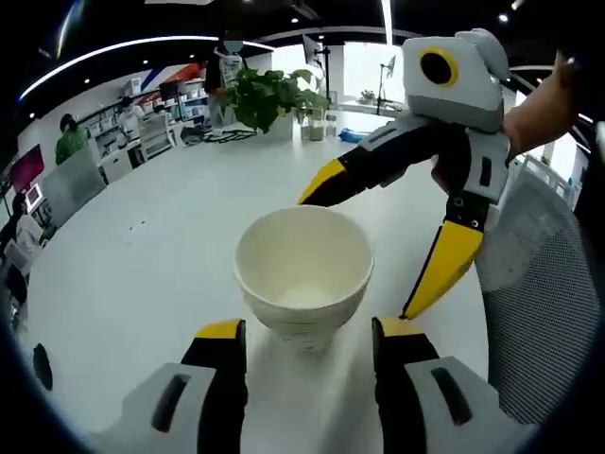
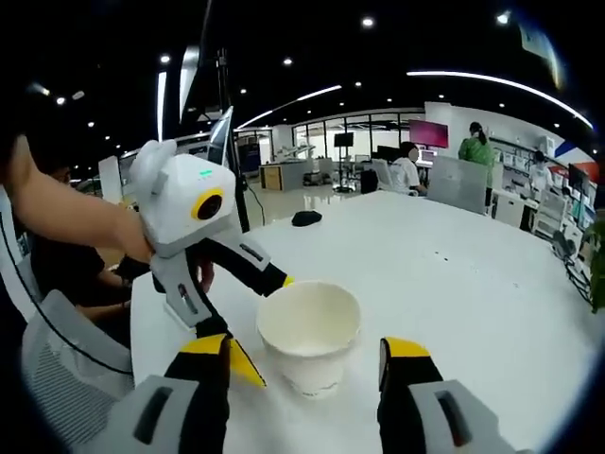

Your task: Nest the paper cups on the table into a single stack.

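A white paper cup [image 1: 302, 274] stands upright on the white table [image 1: 142, 255], its mouth open and nothing inside it. My left gripper [image 1: 307, 331] is open, its yellow-tipped jaws standing either side of the cup's base without touching it. My right gripper [image 1: 354, 257] reaches in from the right, held by a hand, and is open around the cup's far side. In the right gripper view the same cup [image 2: 309, 336] sits just ahead of my open right gripper [image 2: 307, 348], and the left gripper [image 2: 272, 331] spreads open against the cup's left side.
A potted plant [image 1: 269, 95] stands at the table's far edge. A grey mesh chair [image 1: 548, 312] is close on the right. A small black object [image 2: 305, 218] lies far off on the table [image 2: 454, 265]. People sit at desks in the background.
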The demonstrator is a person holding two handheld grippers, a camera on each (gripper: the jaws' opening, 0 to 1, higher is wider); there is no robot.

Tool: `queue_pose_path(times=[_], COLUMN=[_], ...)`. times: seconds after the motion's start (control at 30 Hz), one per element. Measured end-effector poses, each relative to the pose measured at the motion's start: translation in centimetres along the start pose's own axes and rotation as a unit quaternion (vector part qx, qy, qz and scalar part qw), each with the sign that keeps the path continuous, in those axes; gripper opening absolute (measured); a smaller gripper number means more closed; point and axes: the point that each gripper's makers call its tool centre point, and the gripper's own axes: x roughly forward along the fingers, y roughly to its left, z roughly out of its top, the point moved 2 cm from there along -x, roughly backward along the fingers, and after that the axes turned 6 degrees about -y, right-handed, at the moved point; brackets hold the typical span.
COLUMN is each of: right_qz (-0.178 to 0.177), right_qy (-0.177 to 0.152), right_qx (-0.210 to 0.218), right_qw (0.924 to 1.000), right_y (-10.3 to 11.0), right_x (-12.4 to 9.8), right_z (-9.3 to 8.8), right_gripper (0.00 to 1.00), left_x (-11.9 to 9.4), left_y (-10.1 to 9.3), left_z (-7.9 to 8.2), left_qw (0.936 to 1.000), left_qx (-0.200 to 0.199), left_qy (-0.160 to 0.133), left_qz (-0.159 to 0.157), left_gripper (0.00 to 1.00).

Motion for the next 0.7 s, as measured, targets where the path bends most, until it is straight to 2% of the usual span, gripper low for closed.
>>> queue_pose_path(times=[0.1,0.23,0.43,0.7], right_qz=[-0.009,-0.022,-0.048,-0.067], right_qy=[-0.003,-0.002,-0.014,-0.029], right_qx=[0.001,0.004,0.013,0.003], right_qw=[1.0000,0.9998,0.9987,0.9973], right_y=[0.2,0.1,-0.4,-0.4], right_x=[-1.3,-2.8,-5.0,-7.6], right_z=[-0.4,-1.4,-2.1,-2.9], right_gripper=[0.66,0.69,0.73,0.84], left_x=[-1.1,-2.7,-4.4,-6.2], left_y=[0.3,-0.2,-1.4,-3.7], left_z=[0.2,0.5,0.4,0.6], left_qw=[0.9990,0.9959,0.9926,0.9877], left_qx=[-0.026,-0.047,-0.057,-0.061], left_qy=[-0.030,-0.063,-0.083,-0.116], left_qz=[0.021,0.045,0.069,0.086], left_gripper=[0.55,0.57,0.60,0.65])
